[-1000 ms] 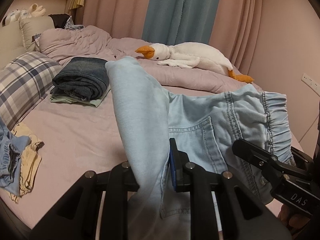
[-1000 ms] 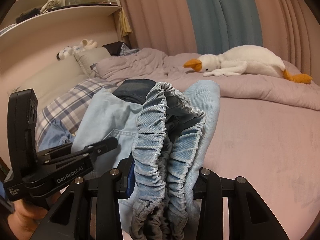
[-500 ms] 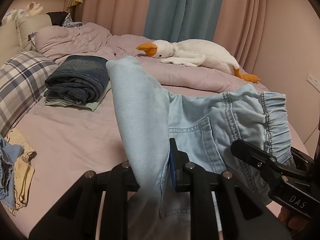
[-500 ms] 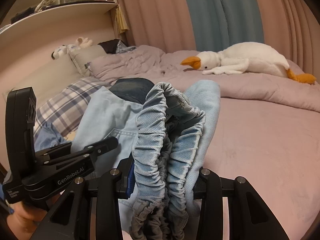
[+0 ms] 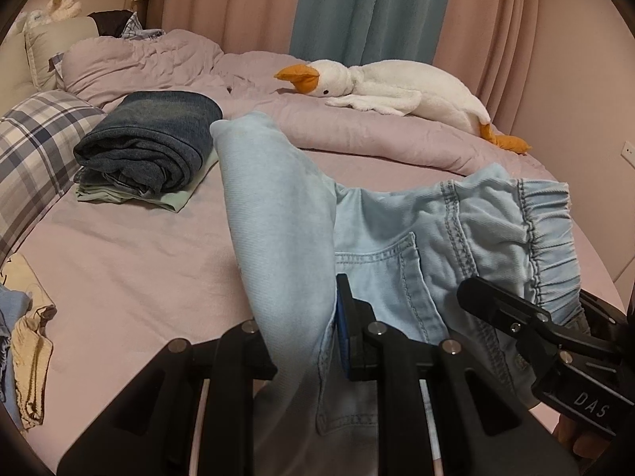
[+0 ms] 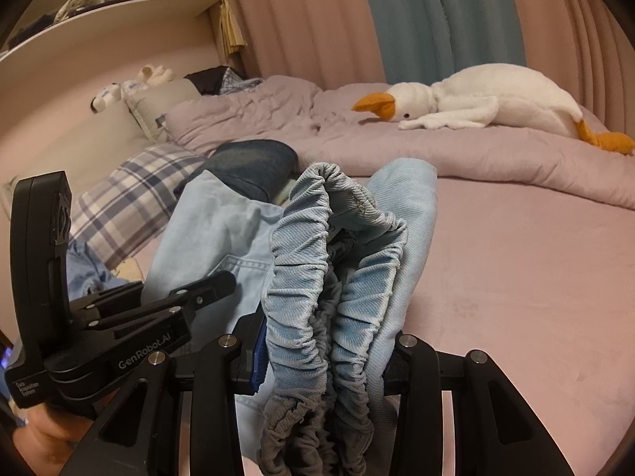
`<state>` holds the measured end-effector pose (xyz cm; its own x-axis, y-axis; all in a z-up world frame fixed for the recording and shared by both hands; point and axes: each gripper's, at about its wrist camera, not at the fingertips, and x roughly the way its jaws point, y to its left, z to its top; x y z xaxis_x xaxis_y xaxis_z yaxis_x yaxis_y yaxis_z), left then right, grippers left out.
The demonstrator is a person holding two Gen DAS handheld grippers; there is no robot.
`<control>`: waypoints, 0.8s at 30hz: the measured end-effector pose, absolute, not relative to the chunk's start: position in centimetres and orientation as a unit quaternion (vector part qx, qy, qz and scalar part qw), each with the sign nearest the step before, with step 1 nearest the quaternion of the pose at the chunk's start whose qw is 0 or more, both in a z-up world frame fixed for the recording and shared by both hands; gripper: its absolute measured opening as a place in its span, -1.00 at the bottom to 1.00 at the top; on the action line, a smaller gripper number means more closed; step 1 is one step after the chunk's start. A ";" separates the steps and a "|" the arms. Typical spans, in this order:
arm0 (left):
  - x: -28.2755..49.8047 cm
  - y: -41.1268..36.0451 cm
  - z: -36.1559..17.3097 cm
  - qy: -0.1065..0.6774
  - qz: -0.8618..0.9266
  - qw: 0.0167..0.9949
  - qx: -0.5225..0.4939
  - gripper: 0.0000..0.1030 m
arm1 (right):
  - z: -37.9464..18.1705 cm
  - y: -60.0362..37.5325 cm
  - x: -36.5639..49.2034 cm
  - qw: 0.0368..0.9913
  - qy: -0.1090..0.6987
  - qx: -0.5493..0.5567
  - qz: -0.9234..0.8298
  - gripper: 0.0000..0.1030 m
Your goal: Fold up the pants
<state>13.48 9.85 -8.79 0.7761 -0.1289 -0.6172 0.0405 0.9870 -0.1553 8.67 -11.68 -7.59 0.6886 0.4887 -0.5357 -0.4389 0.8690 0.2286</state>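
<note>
The left black two-finger gripper [image 5: 305, 341] is holding its jaws closed on a fold of the light blue denim pants [image 5: 397, 238], the cloth passing up between the fingers. The right black two-finger gripper [image 6: 321, 357] is clamping its jaws on the gathered elastic waistband of the same pants, and in the left wrist view it is sitting just to the right of the left one. Bare fingers [image 6: 51, 432] are wrapping the left gripper's handle.

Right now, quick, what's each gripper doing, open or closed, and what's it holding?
Left gripper: closed on the light blue pants, on their folded fabric.
Right gripper: closed on the same pants, at the elastic waistband.
</note>
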 end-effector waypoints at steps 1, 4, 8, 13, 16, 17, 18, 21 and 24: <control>13.7 9.9 -8.9 0.333 -0.044 0.940 -0.066 -0.64 | -7.7 -11.6 8.8 0.918 0.304 0.041 0.252 -0.20; 14.4 9.9 -9.3 0.337 -0.043 0.938 -0.065 -0.64 | -8.0 -11.6 9.3 0.917 0.307 0.042 0.252 -0.20; 15.3 9.8 -9.7 0.340 -0.042 0.938 -0.060 -0.64 | -8.4 -11.5 10.1 0.916 0.311 0.042 0.251 -0.20; 16.6 9.8 -10.4 0.348 -0.040 0.935 -0.055 -0.64 | -8.9 -11.2 11.1 0.914 0.318 0.042 0.249 -0.20; 17.4 9.6 -11.0 0.356 -0.040 0.932 -0.052 -0.64 | -9.6 -11.1 11.8 0.910 0.328 0.043 0.248 -0.20; 17.7 9.5 -11.3 0.360 -0.040 0.931 -0.050 -0.64 | -9.7 -11.0 12.0 0.909 0.331 0.044 0.248 -0.20; 18.0 9.4 -11.5 0.362 -0.039 0.930 -0.049 -0.64 | -9.9 -10.9 12.2 0.908 0.334 0.044 0.247 -0.20; 18.8 9.4 -12.1 0.371 -0.040 0.927 -0.047 -0.64 | -10.5 -10.9 13.0 0.905 0.344 0.048 0.246 -0.20; 19.5 9.2 -12.5 0.379 -0.041 0.923 -0.045 -0.64 | -10.8 -11.0 13.7 0.902 0.351 0.052 0.246 -0.20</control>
<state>19.54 9.21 -12.52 0.7089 -0.1095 -0.6968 0.0419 0.9927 -0.1134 13.69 -10.99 -10.85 0.6325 0.4797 -0.6081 -0.4069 0.8738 0.2661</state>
